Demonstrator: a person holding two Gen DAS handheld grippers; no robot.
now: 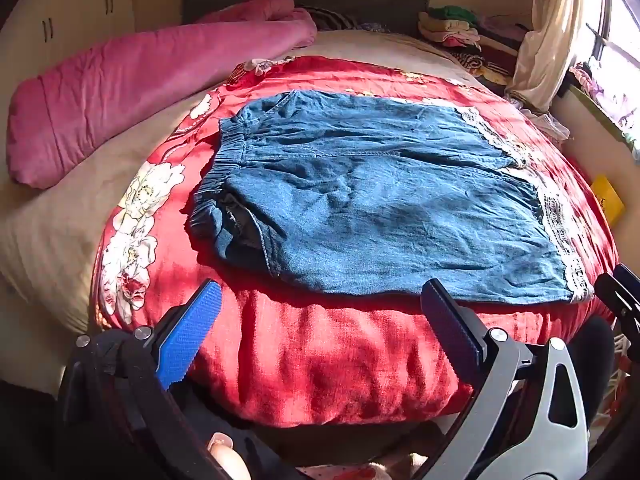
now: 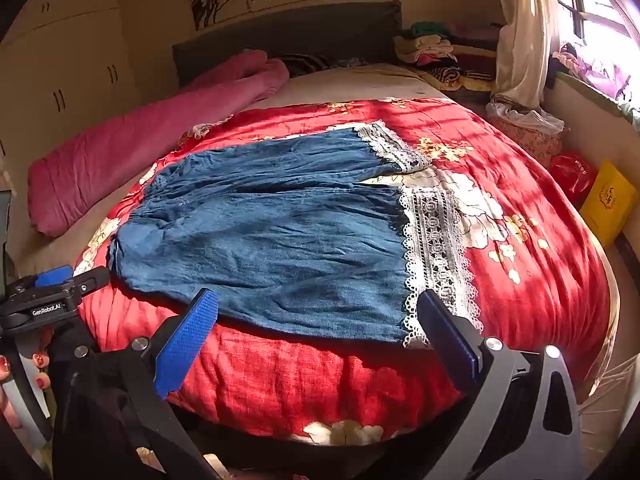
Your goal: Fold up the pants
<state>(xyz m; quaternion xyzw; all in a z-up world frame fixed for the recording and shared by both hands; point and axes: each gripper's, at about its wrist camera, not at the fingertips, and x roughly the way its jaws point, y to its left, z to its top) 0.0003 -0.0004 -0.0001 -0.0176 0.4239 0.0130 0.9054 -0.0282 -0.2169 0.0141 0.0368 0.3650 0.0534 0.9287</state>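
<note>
Above the pants (image 1: pixel 360 200), both grippers' jaws gape wide, holding nothing.

- The pants (image 1: pixel 372 196) are blue denim-like cloth, wide-legged and short, spread flat and unfolded, with soft creases across the fabric.
- An elastic, gathered waistband (image 1: pixel 224 164) lies beyond the left gripper's left finger (image 1: pixel 188 332), past its tip; a dark pocket opening shows just beside it.
- Both leg hems carry white lace trim (image 2: pixel 436 256); the nearer hem's corner lies just beyond the right gripper's right finger (image 2: pixel 448 336).
- The two legs lie side by side, parting slightly toward the hems.
- The near edge of the pants runs just ahead of both pairs of fingertips, untouched.
</note>
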